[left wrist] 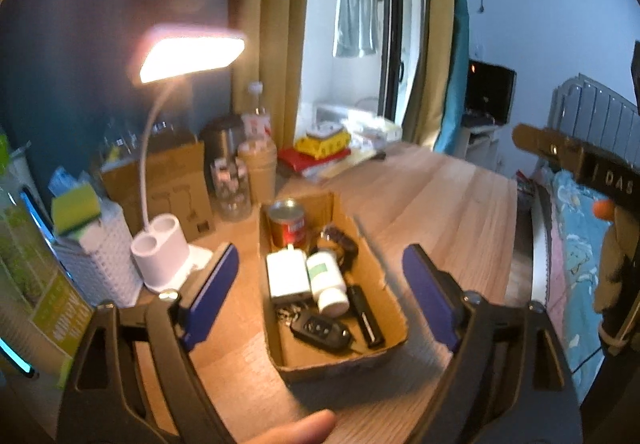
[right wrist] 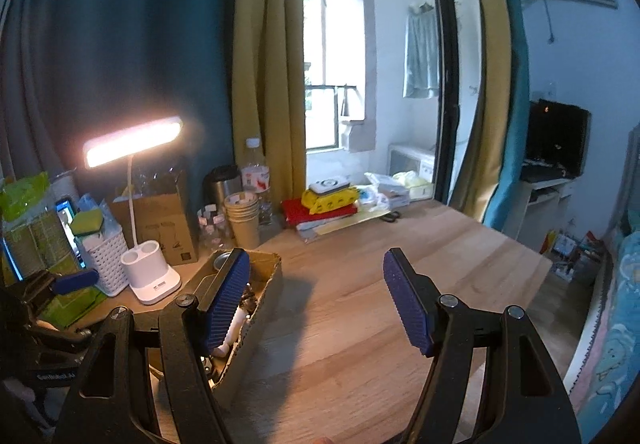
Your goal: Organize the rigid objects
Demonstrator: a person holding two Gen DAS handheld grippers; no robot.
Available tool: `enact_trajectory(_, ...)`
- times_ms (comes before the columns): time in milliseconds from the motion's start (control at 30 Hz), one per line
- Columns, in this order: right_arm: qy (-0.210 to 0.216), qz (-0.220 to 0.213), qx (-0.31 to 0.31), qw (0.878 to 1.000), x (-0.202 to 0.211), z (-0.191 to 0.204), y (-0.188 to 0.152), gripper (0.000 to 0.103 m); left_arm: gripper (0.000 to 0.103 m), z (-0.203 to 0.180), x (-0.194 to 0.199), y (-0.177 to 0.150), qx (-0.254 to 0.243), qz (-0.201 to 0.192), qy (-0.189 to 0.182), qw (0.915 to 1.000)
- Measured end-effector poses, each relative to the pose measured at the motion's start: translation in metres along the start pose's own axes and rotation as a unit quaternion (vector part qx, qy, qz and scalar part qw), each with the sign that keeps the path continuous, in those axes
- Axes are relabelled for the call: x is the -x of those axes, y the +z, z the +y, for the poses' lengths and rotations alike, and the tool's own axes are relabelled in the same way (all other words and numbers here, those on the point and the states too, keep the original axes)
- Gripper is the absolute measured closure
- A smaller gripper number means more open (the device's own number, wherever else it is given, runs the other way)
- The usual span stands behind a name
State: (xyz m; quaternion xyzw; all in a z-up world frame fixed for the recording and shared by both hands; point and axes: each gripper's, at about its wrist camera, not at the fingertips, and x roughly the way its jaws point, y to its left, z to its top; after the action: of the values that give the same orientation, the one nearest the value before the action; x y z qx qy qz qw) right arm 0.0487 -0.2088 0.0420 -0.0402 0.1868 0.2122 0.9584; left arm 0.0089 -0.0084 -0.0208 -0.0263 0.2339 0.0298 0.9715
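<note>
A shallow cardboard box (left wrist: 394, 344) lies on the wooden table. It holds a red can (left wrist: 287, 224), a white charger (left wrist: 287, 276), a white pill bottle (left wrist: 326, 278), a black car key (left wrist: 320, 330), a slim black device (left wrist: 366, 316) and a dark cable (left wrist: 338, 240). My left gripper (left wrist: 316, 296) is open and empty, hovering above the box. My right gripper (right wrist: 320, 300) is open and empty to the right of the box (right wrist: 260, 308), its left finger (right wrist: 226, 300) over the box's edge. The left gripper's blue pad (right wrist: 74, 280) shows at the far left.
A lit white desk lamp (left wrist: 168, 256) stands left of the box, by a white basket (left wrist: 100, 264), a cardboard carton (left wrist: 168, 184), paper cups (right wrist: 242, 218) and bottles. Red and yellow packets (right wrist: 324, 204) lie at the back. The table edge (right wrist: 532, 280) and a bed are on the right.
</note>
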Motion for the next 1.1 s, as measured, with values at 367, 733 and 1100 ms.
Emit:
enact_trajectory(367, -0.031, -0.033, 0.000, 0.999, 0.041, -0.004, 0.005, 0.030, 0.017, -0.017, 0.035, 0.038, 0.009, -0.073, 0.014, 0.9972)
enact_trajectory(733, -0.045, -0.035, 0.005, 0.998, 0.037, -0.006, -0.002, 0.029, 0.017, -0.018, 0.028, 0.045, 0.008, -0.086, 0.010, 0.9962)
enact_trajectory(1100, -0.036, -0.023, 0.010, 0.999, 0.024, 0.001, -0.007, 0.029, 0.017, -0.018, 0.032, 0.043, 0.020, -0.101, 0.010, 0.9946)
